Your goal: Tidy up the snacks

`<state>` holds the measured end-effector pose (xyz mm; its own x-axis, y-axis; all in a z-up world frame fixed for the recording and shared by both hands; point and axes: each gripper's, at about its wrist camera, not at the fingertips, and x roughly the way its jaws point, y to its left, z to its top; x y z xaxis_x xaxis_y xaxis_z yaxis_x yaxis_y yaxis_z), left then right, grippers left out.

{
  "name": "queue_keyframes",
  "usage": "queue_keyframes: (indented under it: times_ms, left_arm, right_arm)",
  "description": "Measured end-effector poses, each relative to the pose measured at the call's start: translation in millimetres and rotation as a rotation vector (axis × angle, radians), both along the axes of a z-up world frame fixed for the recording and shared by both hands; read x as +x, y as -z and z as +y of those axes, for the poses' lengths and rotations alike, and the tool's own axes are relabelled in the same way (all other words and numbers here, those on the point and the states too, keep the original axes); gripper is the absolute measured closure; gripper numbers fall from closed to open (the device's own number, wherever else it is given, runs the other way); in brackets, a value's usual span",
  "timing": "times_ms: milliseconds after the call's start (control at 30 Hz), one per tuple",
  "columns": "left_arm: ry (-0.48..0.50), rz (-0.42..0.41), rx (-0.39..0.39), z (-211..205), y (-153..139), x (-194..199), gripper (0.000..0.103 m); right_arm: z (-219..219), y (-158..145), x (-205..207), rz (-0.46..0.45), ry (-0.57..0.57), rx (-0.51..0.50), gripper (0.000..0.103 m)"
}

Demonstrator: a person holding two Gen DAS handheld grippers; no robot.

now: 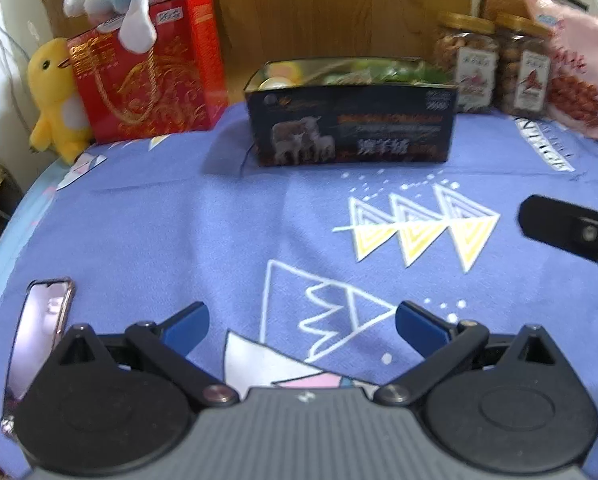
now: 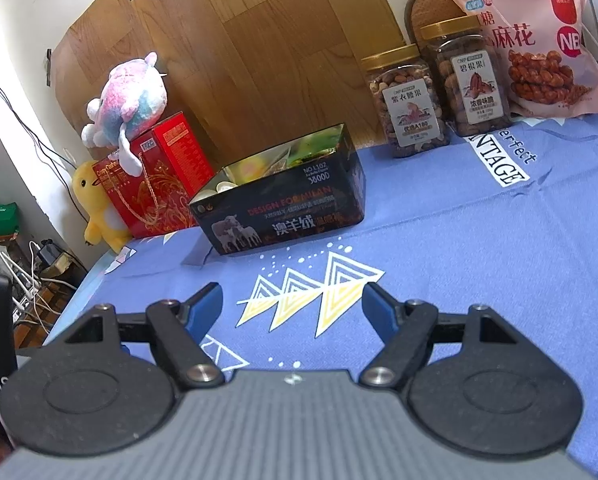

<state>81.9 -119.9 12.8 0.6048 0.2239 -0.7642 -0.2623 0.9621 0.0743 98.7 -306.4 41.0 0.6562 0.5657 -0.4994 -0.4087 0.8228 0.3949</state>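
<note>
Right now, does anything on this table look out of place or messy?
Only small things: a phone lies on the blue cloth among the snacks, and the pink snack bag leans tilted behind the two nut jars. Nothing looks spilled or damaged.

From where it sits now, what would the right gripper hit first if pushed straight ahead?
Probably the black box, after bare blue tablecloth. The right gripper is open and empty; depth is unclear.

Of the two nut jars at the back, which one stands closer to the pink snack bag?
The jar with the brown pecan label stands right beside the pink bag; the other jar sits further left, nearer the black box.
</note>
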Motion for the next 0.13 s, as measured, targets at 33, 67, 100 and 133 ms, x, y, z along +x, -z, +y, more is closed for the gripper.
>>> queue_keyframes:
  times_ms: [33,67,100,133]
  left_arm:
    - [0.006,-0.008,0.006,-0.8,-0.9,-0.4,0.001]
    - [0.009,-0.016,0.014,-1.9,-2.1,-0.5,0.001]
    - [0.011,-0.021,0.021,-2.3,-3.1,-0.4,0.000]
    - [0.008,-0.021,0.022,-1.9,-4.0,0.6,0.000]
  right_arm:
    - [0.0,0.0,0.2,-0.001,0.000,-0.001,0.024]
    - [0.3,0.0,0.1,-0.003,0.000,-0.002,0.024]
    - [0.3,-0.1,0.1,-0.006,0.001,-0.004,0.024]
    - [0.5,-0.2,0.2,-0.009,0.003,-0.006,0.024]
